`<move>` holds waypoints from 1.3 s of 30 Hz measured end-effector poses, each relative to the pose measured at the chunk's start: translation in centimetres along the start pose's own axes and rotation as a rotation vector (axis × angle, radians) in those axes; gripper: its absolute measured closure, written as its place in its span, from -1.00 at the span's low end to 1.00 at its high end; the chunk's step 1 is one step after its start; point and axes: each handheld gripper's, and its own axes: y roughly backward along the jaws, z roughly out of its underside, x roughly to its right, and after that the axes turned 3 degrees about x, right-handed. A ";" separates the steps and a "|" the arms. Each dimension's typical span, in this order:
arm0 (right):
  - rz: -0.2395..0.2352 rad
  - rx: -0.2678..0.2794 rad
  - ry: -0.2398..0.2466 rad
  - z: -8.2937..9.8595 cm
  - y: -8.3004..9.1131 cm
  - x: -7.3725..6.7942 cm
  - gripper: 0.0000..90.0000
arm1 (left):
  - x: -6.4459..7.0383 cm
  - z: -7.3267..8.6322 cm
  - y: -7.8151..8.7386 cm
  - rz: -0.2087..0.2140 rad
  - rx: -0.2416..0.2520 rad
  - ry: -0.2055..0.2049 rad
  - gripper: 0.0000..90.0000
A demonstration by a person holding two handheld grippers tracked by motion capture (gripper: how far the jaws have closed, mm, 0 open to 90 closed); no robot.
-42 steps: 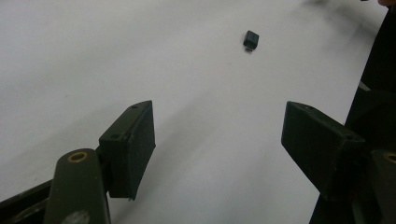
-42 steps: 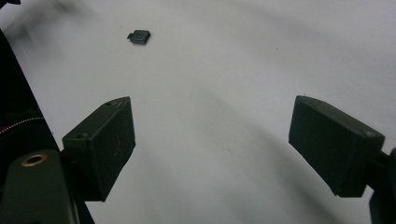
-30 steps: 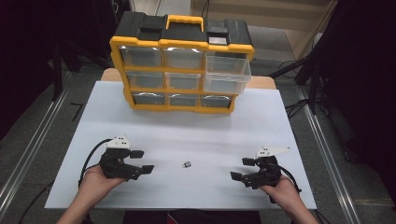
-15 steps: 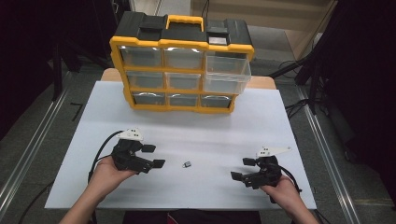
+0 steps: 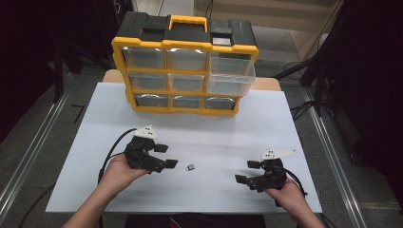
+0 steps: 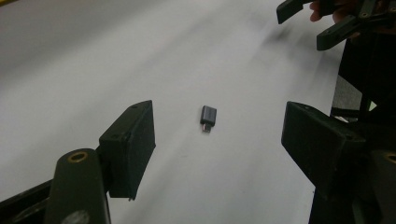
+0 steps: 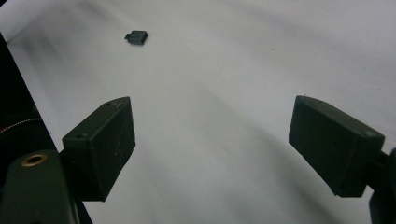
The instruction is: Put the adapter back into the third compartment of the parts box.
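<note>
The gripper, jaws wide apart, faces a small dark adapter well ahead.

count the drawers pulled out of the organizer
1: the clear drawer at the right end of the yellow organizer's middle row sticks out; the other eight sit flush.

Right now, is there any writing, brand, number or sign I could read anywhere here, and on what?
None can be read.
Organizer: no label legible on its yellow frame, black top or clear drawers.
Small dark adapter: no marking visible.
Left tool and right tool: black jaws and grey plates carry no readable text.
White table: blank.
</note>
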 end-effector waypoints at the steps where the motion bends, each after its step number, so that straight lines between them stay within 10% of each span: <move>1: -0.001 0.003 -0.001 0.0 0.0 0.0 -0.71 | 0.0 0.0 0.0 0.000 0.000 0.000 -0.40; 22: 0.000 0.005 -0.001 0.0 0.1 0.1 -0.71 | 0.7 -2.6 -5.1 0.039 -0.049 -0.047 -0.40; 39: 0.002 -0.003 0.003 0.0 0.1 0.1 -0.71 | 0.8 -1.1 -7.5 0.031 -0.125 -0.065 -0.37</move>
